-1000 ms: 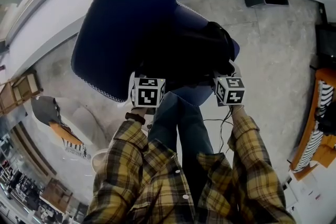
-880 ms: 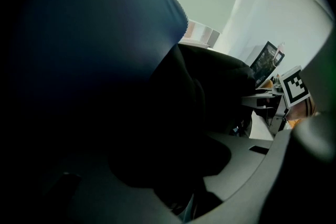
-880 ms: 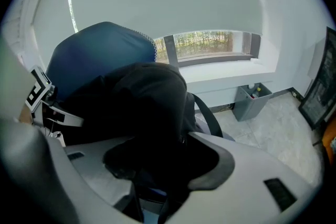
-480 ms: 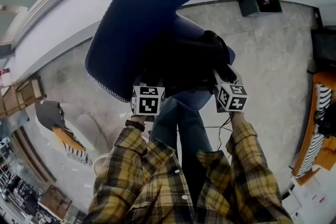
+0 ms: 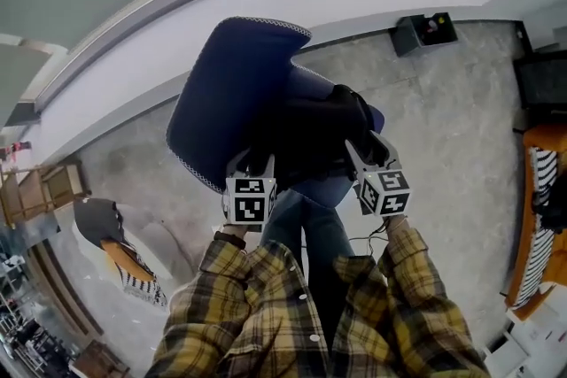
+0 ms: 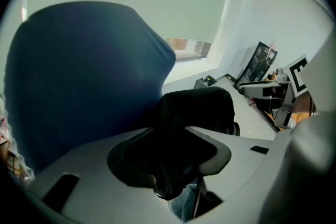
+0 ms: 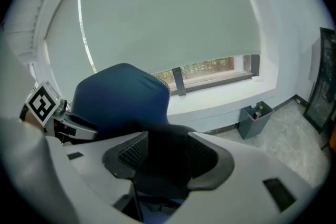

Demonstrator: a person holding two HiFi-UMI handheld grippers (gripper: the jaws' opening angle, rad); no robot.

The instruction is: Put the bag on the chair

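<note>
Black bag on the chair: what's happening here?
A person, a gripper in each hand, has the black bag resting on the seat of the blue chair. The left gripper is opening its jaws with bag fabric between them. The right gripper has its jaws apart around the bag. It looks like a release.

The bag is black and soft, a slumped dark lump sitting on the seat of the chair. The chair is upholstered in deep blue, with a pale stitched edge running round its tall, rounded backrest. From above, the backrest rises at about ten o'clock of the bag, close beside it, and slivers of blue seat show past the bag at twelve and three o'clock. The bag's top is rounded. Its finer details are lost in shadow.
</note>
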